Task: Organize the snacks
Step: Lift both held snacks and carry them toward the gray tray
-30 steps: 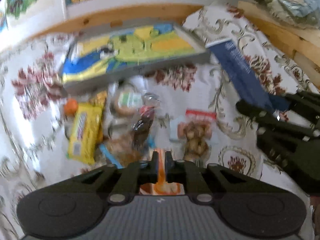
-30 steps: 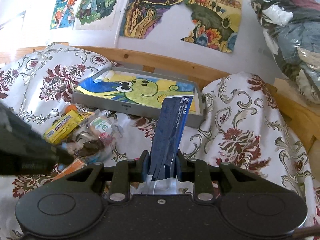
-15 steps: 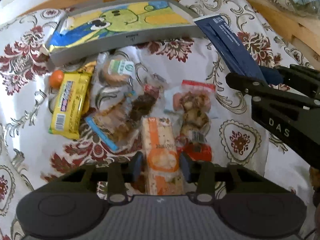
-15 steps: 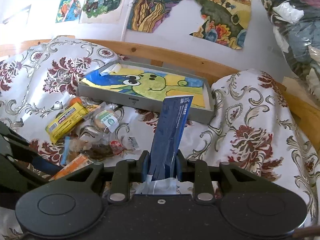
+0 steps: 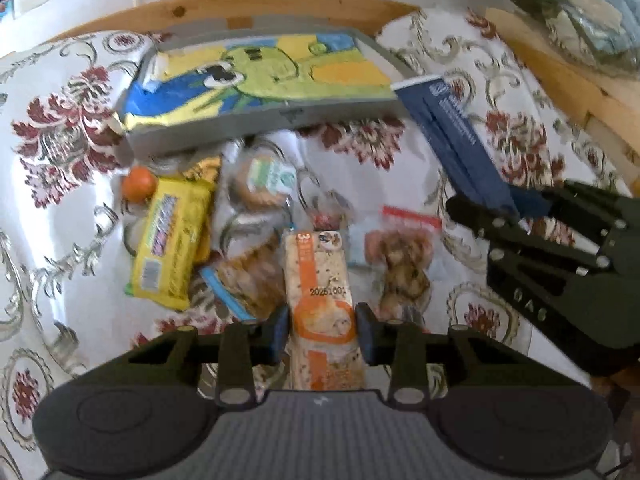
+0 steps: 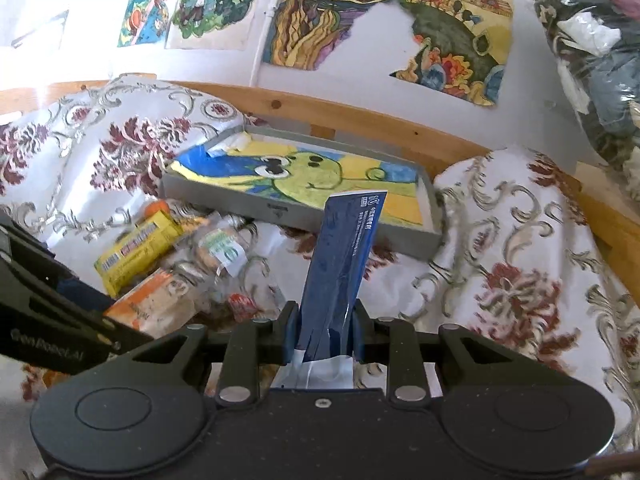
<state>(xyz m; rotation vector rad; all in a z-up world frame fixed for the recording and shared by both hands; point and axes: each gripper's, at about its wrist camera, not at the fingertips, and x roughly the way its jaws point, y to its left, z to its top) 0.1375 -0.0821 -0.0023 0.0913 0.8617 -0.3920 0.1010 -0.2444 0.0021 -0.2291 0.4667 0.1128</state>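
Left gripper [image 5: 322, 330] low, clasping orange snack bar [image 5: 320, 292], right gripper [image 6: 325, 330] raised, clamping blue packet [image 6: 344, 264]

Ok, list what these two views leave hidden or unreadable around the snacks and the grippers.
- Orange snack bar: left wrist view; near end runs under the left hand-held gripper body, so contact is unclear.
- Blue packet: small print unreadable; in the right wrist view its lower end is hidden by the right hand-held gripper.
- Clear-wrapped snacks: motion-blurred, labels illegible.
- Grey tray: far right corner covered by the packet.
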